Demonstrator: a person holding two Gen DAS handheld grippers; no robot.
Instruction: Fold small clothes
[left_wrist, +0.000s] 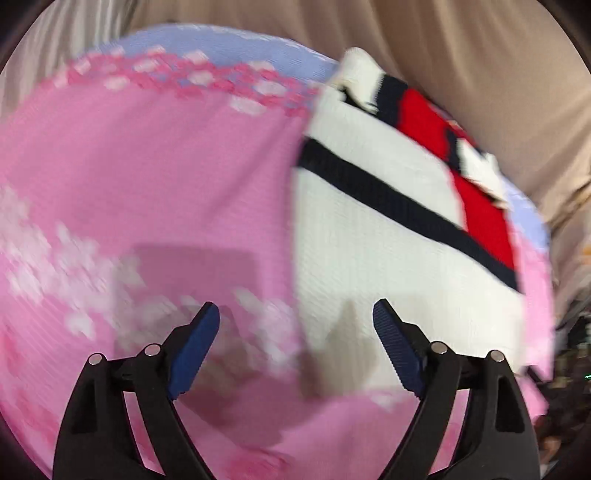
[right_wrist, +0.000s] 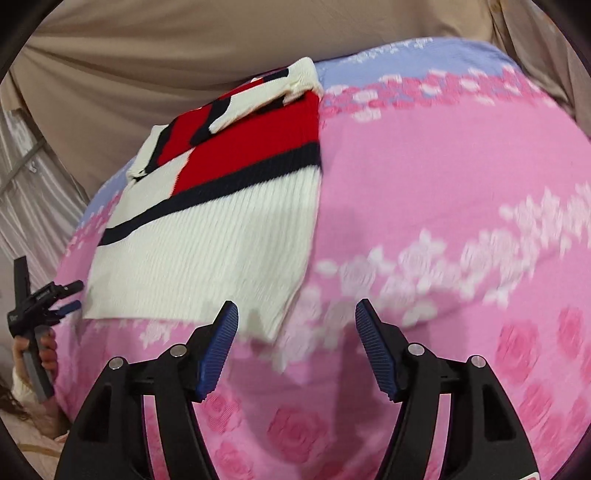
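Note:
A small knitted sweater (right_wrist: 207, 236), white with red blocks and navy stripes, lies folded on a pink flowered blanket (right_wrist: 424, 184). It also shows in the left wrist view (left_wrist: 384, 240), right of centre. My left gripper (left_wrist: 295, 321) is open and empty, just above the sweater's near left edge. My right gripper (right_wrist: 295, 317) is open and empty, hovering by the sweater's near right corner. The left gripper is also seen in the right wrist view (right_wrist: 62, 295) at the far left, held in a hand.
The blanket (left_wrist: 129, 166) has a lilac band (left_wrist: 240, 48) at its far edge. Beige cloth (right_wrist: 147, 55) hangs behind it. Pale curtain folds (right_wrist: 33, 192) stand at the left.

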